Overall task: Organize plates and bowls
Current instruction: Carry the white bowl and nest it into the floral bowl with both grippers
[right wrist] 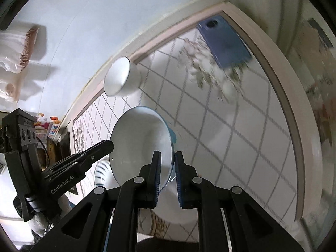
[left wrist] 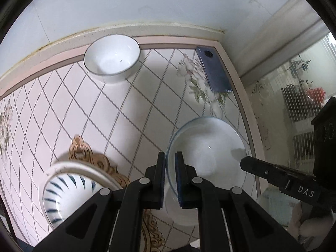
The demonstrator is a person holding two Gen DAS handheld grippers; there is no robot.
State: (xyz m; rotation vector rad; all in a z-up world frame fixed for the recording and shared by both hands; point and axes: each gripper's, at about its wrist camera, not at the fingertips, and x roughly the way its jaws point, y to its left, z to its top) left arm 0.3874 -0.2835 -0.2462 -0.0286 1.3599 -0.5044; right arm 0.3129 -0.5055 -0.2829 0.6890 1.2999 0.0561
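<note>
A white bowl with a thin blue rim (left wrist: 210, 147) is held above the table by both grippers. My left gripper (left wrist: 170, 163) is shut on its near-left rim. My right gripper (right wrist: 168, 163) is shut on the opposite rim of the same bowl (right wrist: 140, 142); its finger shows in the left wrist view (left wrist: 252, 164). A second white bowl (left wrist: 112, 55) stands at the back of the table by the wall, also in the right wrist view (right wrist: 119, 79). A bowl with blue stripes (left wrist: 67, 195) sits on a white plate (left wrist: 84, 168) at the near left.
The table (left wrist: 134, 109) has a pink diamond-pattern top with flower prints. A blue phone (left wrist: 214, 71) lies at its back right corner, near the edge. A white wall runs behind. Plastic bags (right wrist: 16, 48) hang on the wall at left.
</note>
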